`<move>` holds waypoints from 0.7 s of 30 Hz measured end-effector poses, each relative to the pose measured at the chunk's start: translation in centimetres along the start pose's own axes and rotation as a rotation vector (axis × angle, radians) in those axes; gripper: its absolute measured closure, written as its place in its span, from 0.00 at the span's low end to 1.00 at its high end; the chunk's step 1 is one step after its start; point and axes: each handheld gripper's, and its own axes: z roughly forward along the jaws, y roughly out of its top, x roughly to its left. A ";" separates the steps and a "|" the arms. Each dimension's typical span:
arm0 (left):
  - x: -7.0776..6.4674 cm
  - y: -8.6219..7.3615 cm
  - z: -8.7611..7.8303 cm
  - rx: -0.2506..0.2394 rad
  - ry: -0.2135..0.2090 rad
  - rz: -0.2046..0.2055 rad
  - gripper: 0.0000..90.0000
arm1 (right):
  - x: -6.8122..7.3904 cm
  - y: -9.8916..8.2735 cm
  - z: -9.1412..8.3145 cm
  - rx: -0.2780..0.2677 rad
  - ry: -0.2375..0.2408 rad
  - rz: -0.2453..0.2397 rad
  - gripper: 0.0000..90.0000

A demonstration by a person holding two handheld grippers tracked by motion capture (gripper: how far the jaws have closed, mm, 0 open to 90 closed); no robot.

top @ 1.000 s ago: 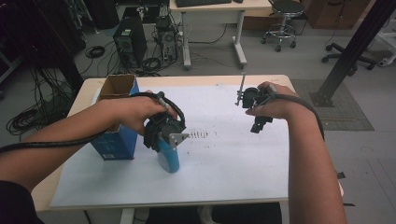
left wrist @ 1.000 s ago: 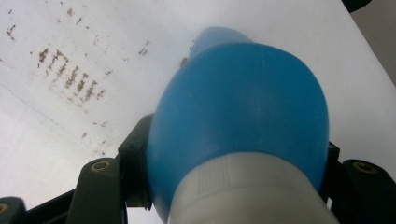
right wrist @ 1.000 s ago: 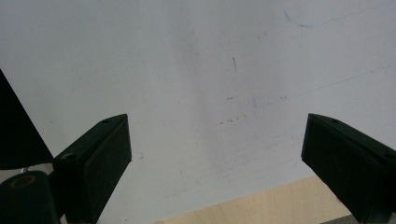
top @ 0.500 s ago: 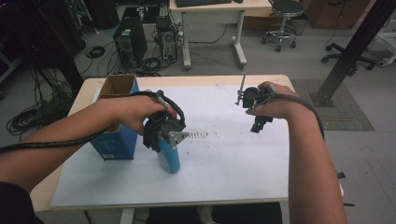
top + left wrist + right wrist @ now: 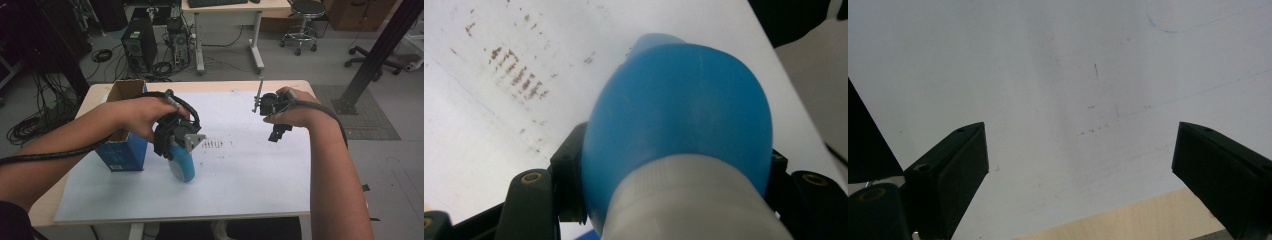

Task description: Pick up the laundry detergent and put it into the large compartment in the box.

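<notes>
- The left gripper (image 5: 176, 145) has its jaws pinching a blue bottle (image 5: 183, 165) across its rounded body, just above the pale grey cap; in the left gripper view the bottle (image 5: 679, 125) sits wedged between the two black jaws, cap end toward the camera.
- The bottle hangs tilted over the white sheet (image 5: 240, 185), slightly left of the desk's middle, and I judge it to be off the surface or barely resting, so the pick-up looks done and the carry and set-down are left.
- The right gripper (image 5: 276, 131) is held over the far right part of the sheet with its jaws spread wide and nothing between them; the right gripper view shows bare sheet (image 5: 1058, 75) and a strip of the wooden desk edge (image 5: 1128, 217) below them.
- Just left of the bottle stands an open cardboard box (image 5: 122, 145) with blue sides, the left hand (image 5: 142, 117) close against it; if the box is the goal, the move is short, but its rim needs clearing.
- A patch of small brown marks (image 5: 212, 145) lies just right of the left gripper.
- Open room: the near and middle-right sheet is bare, giving free space to swing.
- Edges: the box stands by the desk's left edge (image 5: 82, 107), and the right gripper is near the far right corner, with the floor beyond.
</notes>
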 end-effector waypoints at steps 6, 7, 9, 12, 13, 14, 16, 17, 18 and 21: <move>-0.1 0.4 -0.5 0.001 -0.023 -0.049 0.41 | 0.1 -0.1 0.0 -0.004 -0.004 -0.007 0.09; -0.1 0.5 -0.5 0.002 -0.027 -0.059 0.41 | 0.1 -0.1 0.0 -0.003 -0.004 -0.007 0.09; -0.1 0.6 -0.7 0.000 -0.032 -0.079 0.41 | 0.1 -0.2 0.0 -0.004 -0.004 -0.009 0.09; 0.1 0.6 -0.9 0.000 -0.041 -0.132 0.41 | 0.1 -0.3 0.1 -0.004 -0.003 -0.009 0.09; 0.1 0.6 -1.0 -0.004 -0.043 -0.155 0.41 | 0.1 -0.3 0.2 -0.005 -0.004 -0.009 0.09; 0.2 0.6 -1.1 -0.011 -0.041 -0.180 0.41 | 0.1 -0.3 0.2 -0.007 -0.004 -0.010 0.09; 0.3 0.6 -1.5 -0.016 -0.039 -0.223 0.41 | 0.1 -0.4 0.2 -0.007 -0.002 -0.004 0.09; 0.3 0.5 -1.6 -0.019 -0.037 -0.231 0.41 | 0.1 -0.4 0.2 -0.006 -0.003 -0.006 0.09; 0.4 0.5 -1.9 -0.022 -0.036 -0.245 0.41 | 0.1 -0.4 0.2 -0.006 -0.003 -0.006 0.09; 0.5 0.4 -2.5 -0.037 -0.034 -0.304 0.41 | 0.0 -0.3 0.3 -0.009 -0.004 -0.015 0.09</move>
